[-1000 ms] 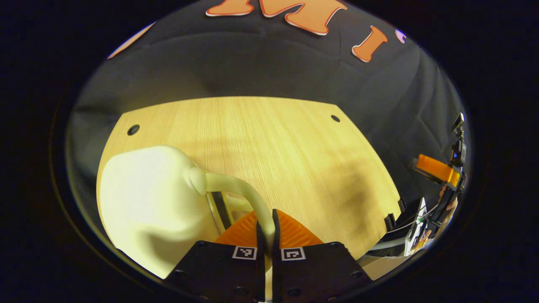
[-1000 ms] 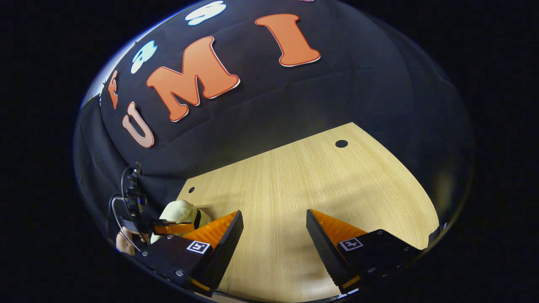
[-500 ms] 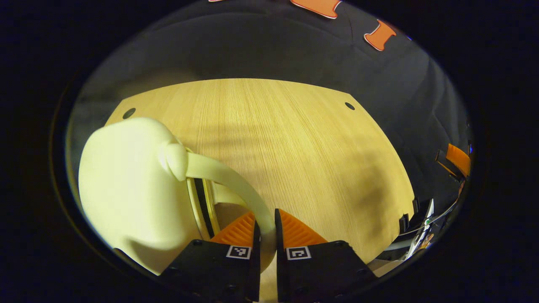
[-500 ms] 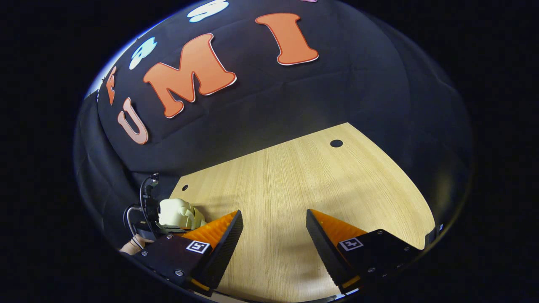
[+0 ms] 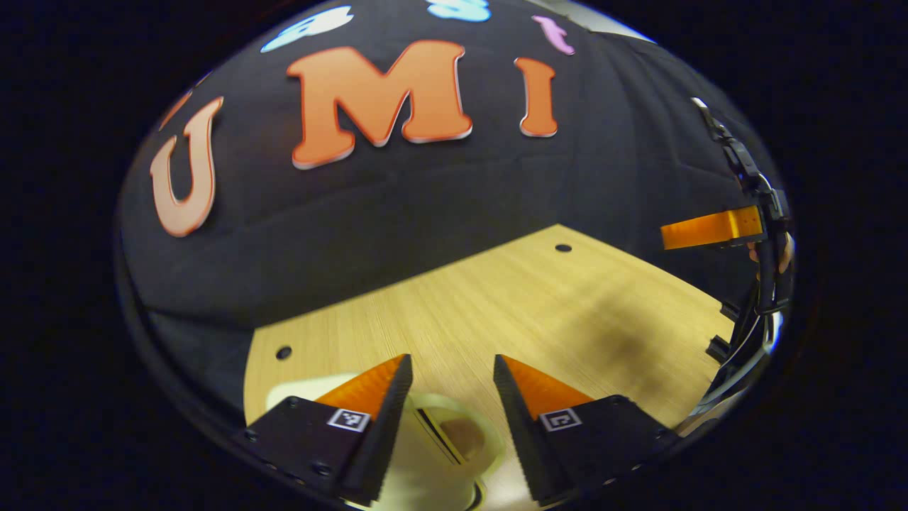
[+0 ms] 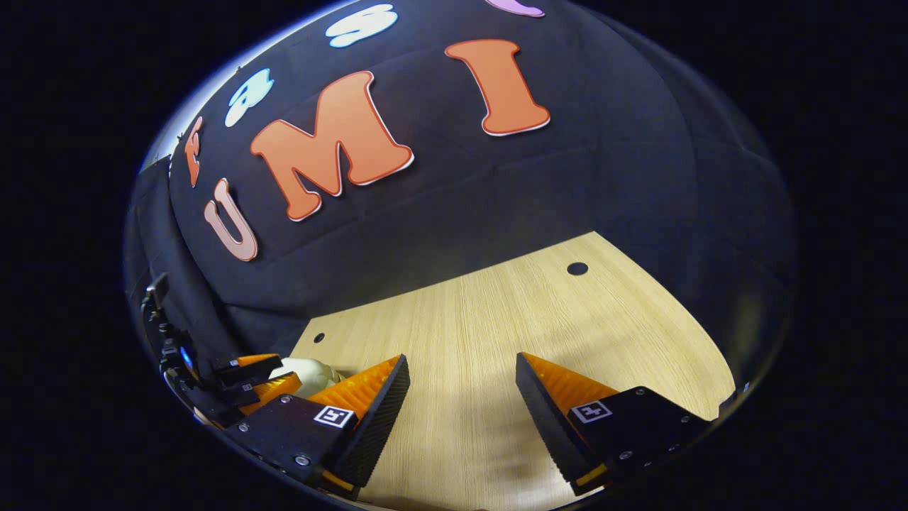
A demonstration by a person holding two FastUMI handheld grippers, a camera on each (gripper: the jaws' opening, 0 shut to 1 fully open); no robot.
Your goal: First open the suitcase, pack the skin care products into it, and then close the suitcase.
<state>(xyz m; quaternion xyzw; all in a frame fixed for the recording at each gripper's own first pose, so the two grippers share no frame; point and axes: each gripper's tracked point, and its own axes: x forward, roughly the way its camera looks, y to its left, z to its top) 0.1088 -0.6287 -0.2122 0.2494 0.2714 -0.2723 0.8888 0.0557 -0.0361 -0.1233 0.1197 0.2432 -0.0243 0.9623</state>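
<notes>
L gripper [image 5: 447, 376] jaws open above cream suitcase [image 5: 425, 454], not touching; R gripper [image 6: 461, 376] jaws open over bare wood desk [image 6: 496, 319]; suitcase at desk's left edge

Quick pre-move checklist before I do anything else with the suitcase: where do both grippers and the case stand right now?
1. Left gripper free of the handle: ok, fingers apart with nothing between them.
2. Suitcase set down on the table: ok, the cream case sits just under the left fingers.
3. Suitcase closed: cannot tell, little of the case can be seen past the fingers.
4. Right gripper empty: ok, fingers wide apart over bare wood.
5. Grippers clear of each other: ok, the left gripper sits far off at the left edge of the right gripper view.
6. Skin care products packed: cannot tell.
</notes>
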